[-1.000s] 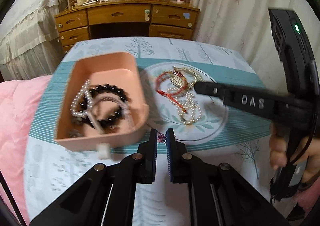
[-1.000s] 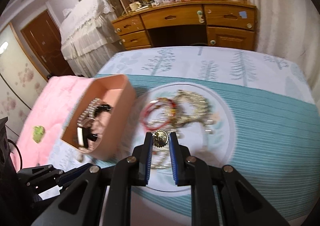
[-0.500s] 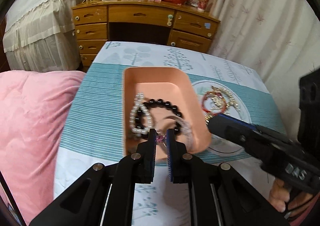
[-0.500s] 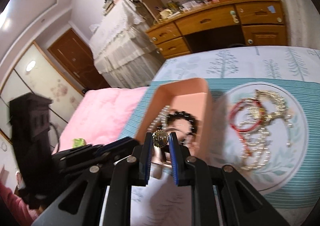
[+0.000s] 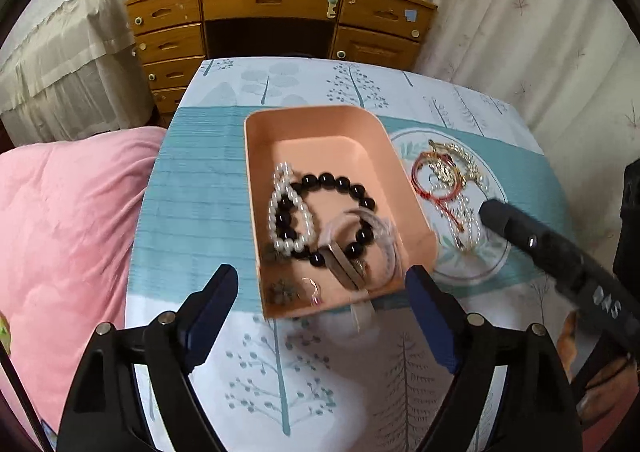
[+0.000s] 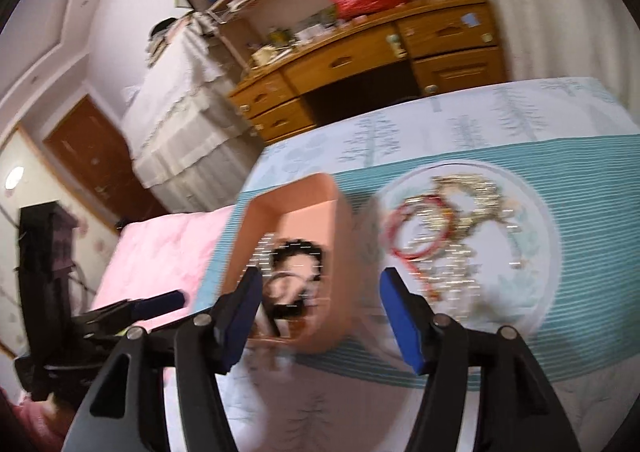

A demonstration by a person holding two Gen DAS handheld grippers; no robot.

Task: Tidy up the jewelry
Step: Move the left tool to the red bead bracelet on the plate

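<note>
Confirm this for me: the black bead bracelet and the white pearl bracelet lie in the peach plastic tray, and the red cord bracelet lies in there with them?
Not quite. The left wrist view shows the red cord bracelet outside the peach plastic tray, on the round printed patch of the tablecloth. The black bead bracelet and white pearl bracelet are in the tray.

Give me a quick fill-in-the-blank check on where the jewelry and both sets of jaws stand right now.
1. The black bead bracelet lies inside the ____ tray.
2. The red cord bracelet lies ____ the tray, on the cloth's round print.
3. The left gripper has its jaws ____, with nothing between them.
4. The white pearl strand lies partly over the ____ bracelet.

Missing words: pink; outside; open; black bead
</note>
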